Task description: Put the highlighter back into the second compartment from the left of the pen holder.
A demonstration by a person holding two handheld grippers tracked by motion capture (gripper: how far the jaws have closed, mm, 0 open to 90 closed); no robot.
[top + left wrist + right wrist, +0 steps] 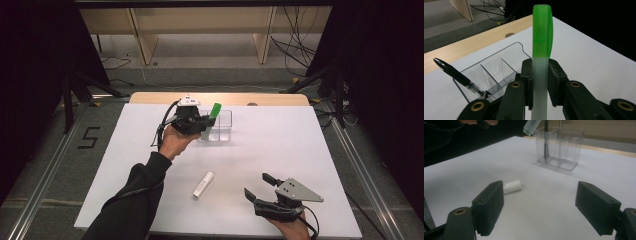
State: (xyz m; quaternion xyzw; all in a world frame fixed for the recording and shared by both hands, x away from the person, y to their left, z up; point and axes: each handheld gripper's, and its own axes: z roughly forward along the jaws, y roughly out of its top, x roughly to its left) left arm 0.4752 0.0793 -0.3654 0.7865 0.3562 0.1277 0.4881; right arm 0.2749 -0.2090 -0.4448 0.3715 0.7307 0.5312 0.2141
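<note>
A marker [541, 50] with a green cap and a frosted body stands between the jaws of my left gripper [540, 67], which is shut on its body. In the high view the left gripper [200, 122] holds the marker [212, 117] tilted by the left end of a clear divided pen holder [222, 127]. A black pen [459, 76] leans in one compartment of the holder [499, 65]. The marker's lower end [531, 126] hangs just above and left of the holder's rim [564, 145]. My right gripper [540, 202] is open and holds nothing, low over the table near its front edge [256, 183].
A short white cylinder [203, 184] lies on its side on the white table [280, 145], just left of the right gripper; it lies behind the left jaw [512, 186]. A wooden strip edges the table's far side. Dark stands and cables flank the table.
</note>
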